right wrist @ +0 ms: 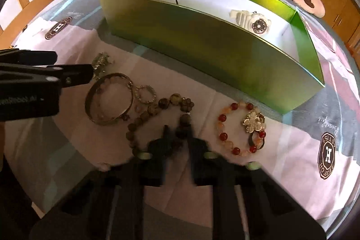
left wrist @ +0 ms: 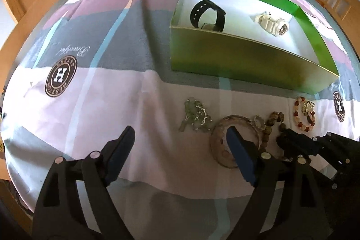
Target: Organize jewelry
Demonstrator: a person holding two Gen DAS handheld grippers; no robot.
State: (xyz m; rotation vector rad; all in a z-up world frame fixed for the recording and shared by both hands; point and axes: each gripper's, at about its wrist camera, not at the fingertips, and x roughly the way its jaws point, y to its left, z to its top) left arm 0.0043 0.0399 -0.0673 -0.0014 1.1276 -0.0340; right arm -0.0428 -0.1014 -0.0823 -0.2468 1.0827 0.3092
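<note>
Right wrist view shows the right gripper (right wrist: 177,132) lowered onto a brown bead bracelet (right wrist: 157,114) on the bedsheet (right wrist: 281,150); its fingers (right wrist: 191,138) are clenched, with a part of the bead loop between their tips, though blur hides how firmly the beads are pinched. Just to the right lies a red and orange bead bracelet (right wrist: 241,127) with a flower charm, apart from the fingers. To the left sit a small ring (right wrist: 145,94) and a metal bangle (right wrist: 109,99).

Left wrist view shows the left gripper (left wrist: 180,138) with its fingers (left wrist: 239,154) spread wide and gripping nothing; one finger hangs over the bangle (left wrist: 225,141), and a tangle of greenish jewelry (left wrist: 195,115) lies ahead between the two. Behind the row stands a green box (left wrist: 236,55) holding a black watch (left wrist: 208,15) and a white watch (left wrist: 272,20).
</note>
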